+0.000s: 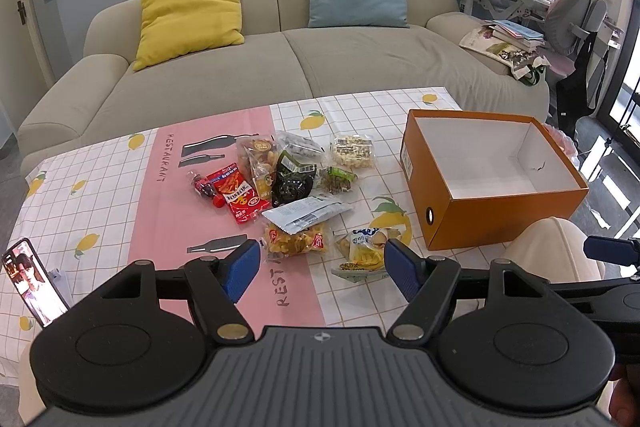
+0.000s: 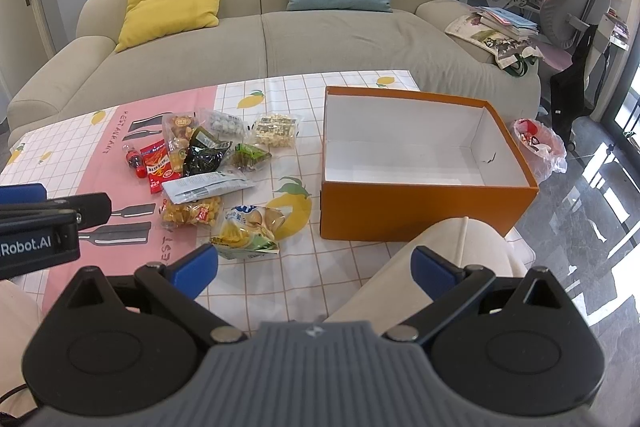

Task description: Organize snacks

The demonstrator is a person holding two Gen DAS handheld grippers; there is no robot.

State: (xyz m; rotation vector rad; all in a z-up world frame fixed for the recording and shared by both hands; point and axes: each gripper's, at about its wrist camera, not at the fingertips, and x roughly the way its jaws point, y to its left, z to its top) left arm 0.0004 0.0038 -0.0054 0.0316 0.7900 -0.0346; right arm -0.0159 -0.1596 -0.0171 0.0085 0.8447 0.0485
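Several snack packets lie in a loose pile on the tablecloth: a red packet [image 1: 240, 193], a dark green packet [image 1: 292, 183], a silver pouch [image 1: 306, 213], a yellow snack bag [image 1: 296, 241] and a banana-print bag [image 1: 366, 253]. An empty orange box [image 1: 492, 183] stands open to their right; it also shows in the right wrist view [image 2: 420, 167]. My left gripper [image 1: 320, 267] is open and empty, just short of the nearest bags. My right gripper [image 2: 316, 267] is open and empty, near the table's front edge, right of the banana-print bag [image 2: 248, 227].
A small cola bottle [image 1: 202, 185] lies left of the pile. A phone [image 1: 34, 283] leans at the table's left front. A beige sofa [image 1: 280, 67] with cushions stands behind the table. A plastic bag [image 2: 540, 147] sits right of the box. My knee [image 2: 440, 251] is below the box.
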